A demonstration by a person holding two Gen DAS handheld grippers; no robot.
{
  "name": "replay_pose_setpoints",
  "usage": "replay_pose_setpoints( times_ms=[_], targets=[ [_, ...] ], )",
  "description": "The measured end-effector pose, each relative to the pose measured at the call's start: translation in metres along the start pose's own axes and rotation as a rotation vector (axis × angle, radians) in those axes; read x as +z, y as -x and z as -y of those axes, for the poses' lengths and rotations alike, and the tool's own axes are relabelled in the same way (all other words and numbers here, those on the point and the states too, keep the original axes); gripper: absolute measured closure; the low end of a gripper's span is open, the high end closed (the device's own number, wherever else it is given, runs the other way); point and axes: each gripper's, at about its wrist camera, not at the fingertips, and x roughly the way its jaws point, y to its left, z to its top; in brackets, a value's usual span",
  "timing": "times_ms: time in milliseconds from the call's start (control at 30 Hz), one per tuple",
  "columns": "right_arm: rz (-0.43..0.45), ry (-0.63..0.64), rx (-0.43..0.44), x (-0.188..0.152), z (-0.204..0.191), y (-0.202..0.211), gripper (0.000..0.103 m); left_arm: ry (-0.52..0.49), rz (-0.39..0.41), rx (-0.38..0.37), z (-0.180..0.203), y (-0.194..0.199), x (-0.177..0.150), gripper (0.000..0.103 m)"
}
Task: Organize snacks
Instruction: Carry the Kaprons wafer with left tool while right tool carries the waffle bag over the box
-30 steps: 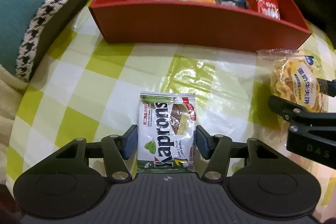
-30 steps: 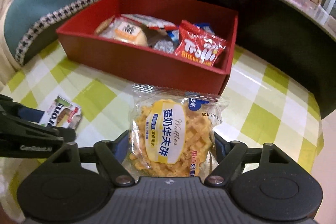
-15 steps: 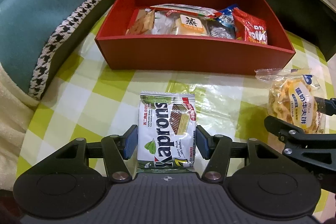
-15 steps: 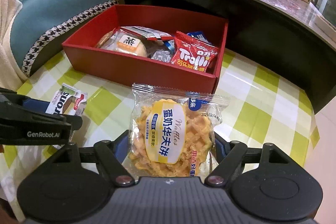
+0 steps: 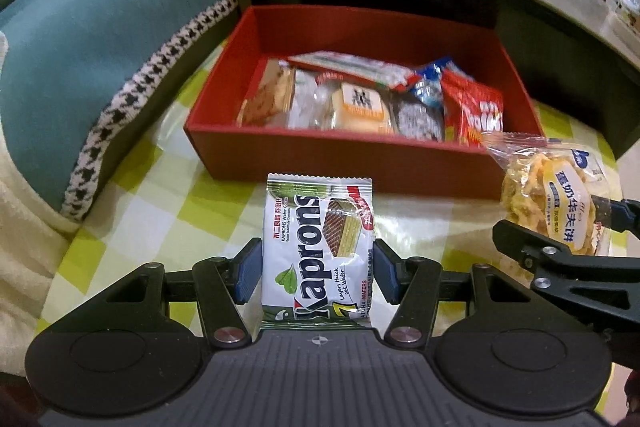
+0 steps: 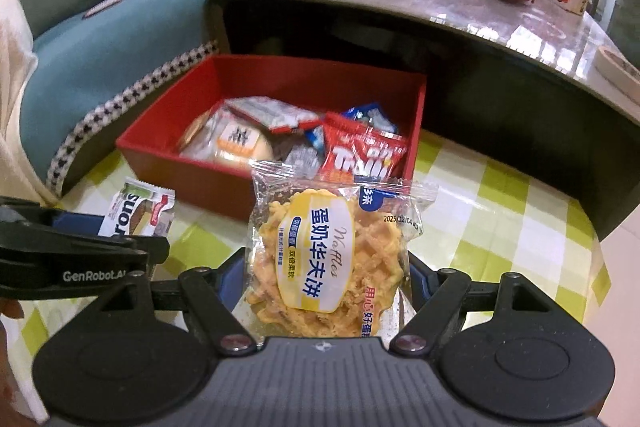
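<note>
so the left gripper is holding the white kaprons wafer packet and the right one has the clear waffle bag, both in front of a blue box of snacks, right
Not quite: the box is red, not blue. Both wrist views show the open red cardboard box with snacks inside. The rest holds: the left gripper grips the white Kaprons wafer packet, and the right gripper grips the clear waffle bag, both in front of the box.

Waffle pack (image 6: 326,263) hides the right gripper's (image 6: 326,281) pads; snacks in the red box (image 5: 360,163) are motion-blurred
</note>
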Motion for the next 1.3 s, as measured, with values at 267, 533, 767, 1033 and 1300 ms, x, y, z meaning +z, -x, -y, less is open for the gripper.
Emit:
replay_pose_setpoints(
  times_ms=[267, 533, 767, 1033, 1300],
  targets=[
    [0.055, -0.028, -0.004, 0.022, 0.009, 0.005, 0.021, 0.054, 0.048, -0.006, -0.006, 0.007, 0.025, 0.038],
    [0.110, -0.079, 0.008, 0.049, 0.017, 0.002, 0.021, 0.093, 0.117, -0.007, -0.005, 0.013, 0.055, 0.038],
    [0.150, -0.094, -0.002, 0.070, 0.023, -0.005, 0.021, 0.102, 0.136, 0.001, -0.001, 0.005, 0.073, 0.038],
    [0.154, -0.100, -0.004, 0.079, 0.031, -0.016, 0.021, 0.111, 0.152, 0.032, 0.001, -0.006, 0.089, 0.038],
    [0.144, -0.096, -0.009, 0.086, 0.033, -0.031, 0.021, 0.112, 0.150, 0.056, 0.002, -0.021, 0.100, 0.038]
  ],
)
